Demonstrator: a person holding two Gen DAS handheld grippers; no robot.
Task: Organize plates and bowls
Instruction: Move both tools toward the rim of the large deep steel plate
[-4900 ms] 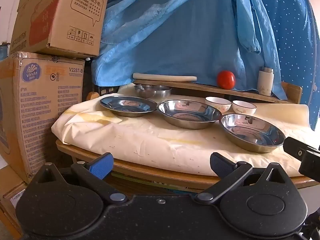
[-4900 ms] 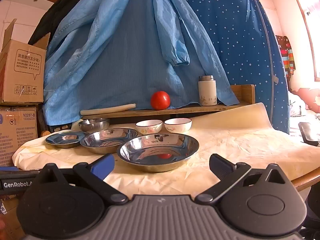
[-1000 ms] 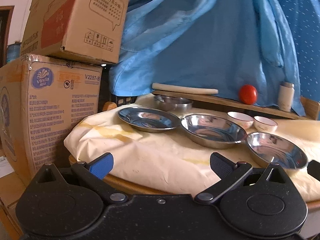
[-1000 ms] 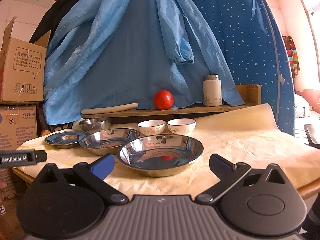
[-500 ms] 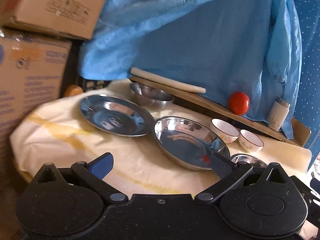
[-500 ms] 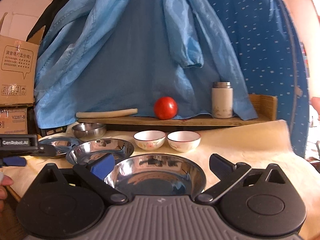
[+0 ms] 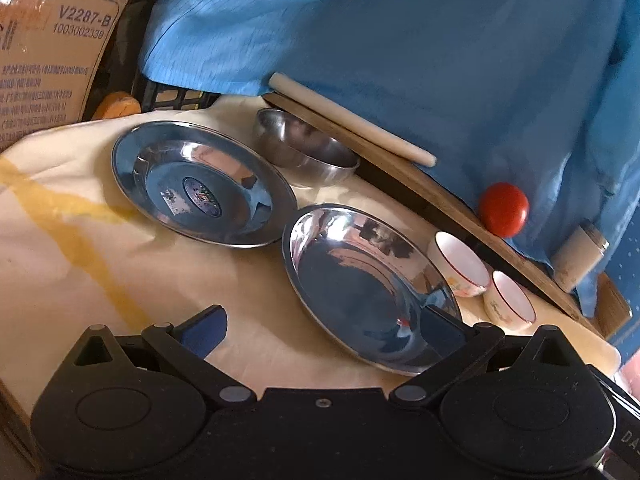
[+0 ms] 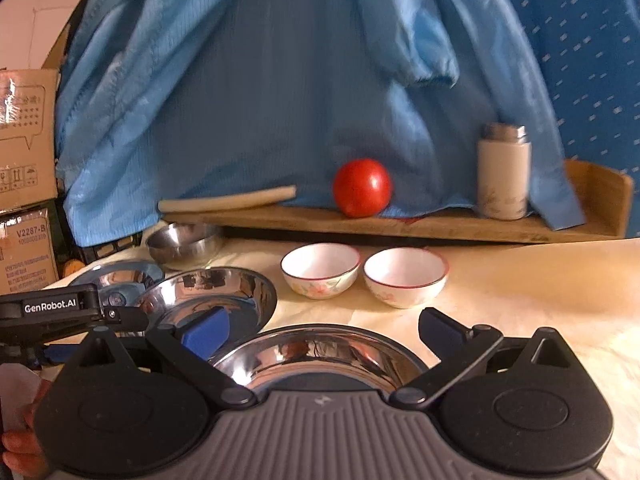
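Steel dishes (image 8: 208,292) number four, white bowls (image 8: 320,270) two; both tongs (image 7: 322,326) (image 8: 324,330) gape wide, empty.

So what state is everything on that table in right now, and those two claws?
Left claw: open, holding nothing.
Right claw: open, holding nothing.
Flat steel plate: empty, lying alone.
Middle steel dish: empty, not stacked.
Nearest steel dish: empty, not stacked.
Small steel bowl: upright, empty.
Two white bowls: upright, empty, side by side.
Flask: upright, capped.
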